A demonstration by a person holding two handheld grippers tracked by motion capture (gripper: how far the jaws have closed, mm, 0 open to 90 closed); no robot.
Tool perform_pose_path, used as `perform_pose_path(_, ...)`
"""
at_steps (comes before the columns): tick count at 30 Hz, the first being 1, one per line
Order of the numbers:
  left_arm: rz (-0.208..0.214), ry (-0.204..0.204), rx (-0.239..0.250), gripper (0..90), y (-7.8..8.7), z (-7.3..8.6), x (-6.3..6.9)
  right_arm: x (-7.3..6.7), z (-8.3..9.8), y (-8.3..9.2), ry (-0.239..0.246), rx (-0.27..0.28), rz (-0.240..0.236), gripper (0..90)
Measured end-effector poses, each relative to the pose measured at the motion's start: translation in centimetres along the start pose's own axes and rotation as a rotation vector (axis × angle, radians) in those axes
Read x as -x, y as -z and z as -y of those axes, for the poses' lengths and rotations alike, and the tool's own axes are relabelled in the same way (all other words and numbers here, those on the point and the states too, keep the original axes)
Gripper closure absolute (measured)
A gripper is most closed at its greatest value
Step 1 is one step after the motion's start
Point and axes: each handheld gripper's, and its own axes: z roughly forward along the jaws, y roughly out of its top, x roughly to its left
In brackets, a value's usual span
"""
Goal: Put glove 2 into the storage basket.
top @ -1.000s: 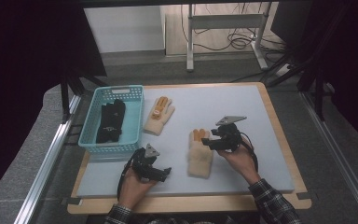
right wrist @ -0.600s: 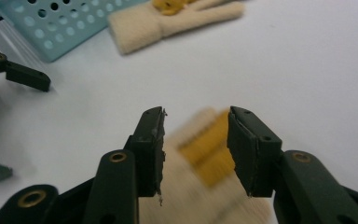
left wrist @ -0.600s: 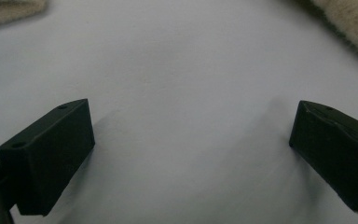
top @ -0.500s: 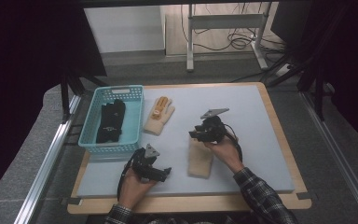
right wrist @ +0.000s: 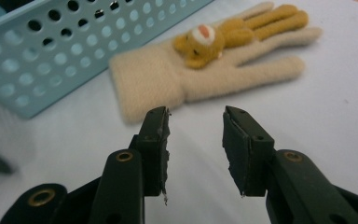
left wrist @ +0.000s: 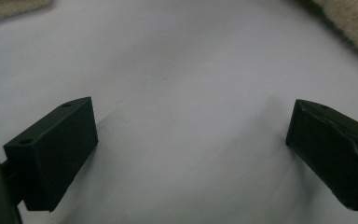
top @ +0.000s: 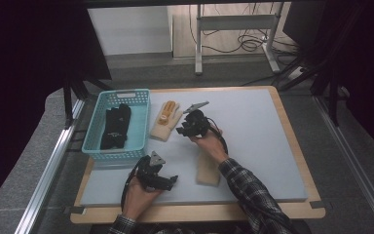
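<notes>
A cream glove with a small bear (top: 166, 119) (right wrist: 205, 70) lies flat beside a blue basket (top: 91, 141) (right wrist: 51, 51). My right gripper (top: 181, 129) (right wrist: 196, 126) hovers just short of the glove's cuff. It is open; its jaws have just been closing partway and nothing is between them. A second cream glove (top: 208, 169) lies near the front, partly under the right forearm. My left gripper (top: 172, 181) (left wrist: 191, 135) rests low over the white mat (left wrist: 182, 70), wide open. The second glove's edge (left wrist: 349, 23) shows at the top right of its view.
The basket holds black gloves (top: 116, 126). The white mat (top: 258, 131) covers a wooden-edged table, with bare room on its right half. Metal rails run along the table's left side.
My right gripper has moved left and away from the near cream glove to the bear glove by the basket. The left gripper has kept still.
</notes>
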Motion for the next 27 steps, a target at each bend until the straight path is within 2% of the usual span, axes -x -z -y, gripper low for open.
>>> perform_pose_path(6, 0.003, 0.005, 0.000, 2.6, 0.0, 0.0, 0.0, 0.6, -1.6, -3.2, -0.029, -0.019, 0.011, 55.5)
perform_pose_path(9, 0.003, 0.000, -0.004, 2.6, 0.0, 0.0, -0.1, 0.5, -1.9, -4.8, -0.008, -0.039, 0.011, 52.0)
perform_pose_path(12, 0.003, 0.000, -0.005, 2.6, 0.0, 0.0, -0.1, 0.4, -2.0, -6.1, 0.021, -0.075, 0.022, 52.6)
perform_pose_path(13, 0.003, 0.000, -0.002, 2.6, 0.0, 0.0, -0.1, 0.4, -2.0, -6.4, 0.018, -0.077, 0.019, 56.2)
perform_pose_path(15, 0.002, -0.002, -0.005, 2.5, 0.0, 0.0, -0.1, 0.4, -2.2, -6.7, 0.008, -0.089, 0.007, 73.2)
perform_pose_path(16, 0.002, -0.001, -0.005, 2.5, 0.0, 0.0, -0.1, 0.2, -2.2, -6.9, 0.025, -0.102, 0.029, 79.0)
perform_pose_path(18, 0.002, -0.001, -0.005, 2.5, 0.0, 0.0, -0.1, 0.1, -2.2, -7.1, 0.040, -0.103, 0.034, 85.4)
perform_pose_path(20, 0.002, -0.002, -0.005, 2.5, 0.0, 0.0, -0.1, 0.1, -2.4, -7.0, 0.031, -0.116, 0.029, 87.8)
perform_pose_path(22, 0.002, -0.002, -0.005, 2.5, 0.0, 0.0, -0.1, -0.1, -2.5, -6.6, 0.052, -0.132, 0.041, 88.4)
perform_pose_path(24, 0.002, -0.002, -0.006, 2.5, 0.0, 0.0, -0.1, -0.4, -2.5, -5.7, 0.069, -0.134, 0.040, 88.5)
perform_pose_path(27, 0.001, -0.002, -0.005, 2.5, 0.0, 0.0, -0.1, -1.1, -2.3, -3.4, 0.096, -0.136, 0.039, 88.4)
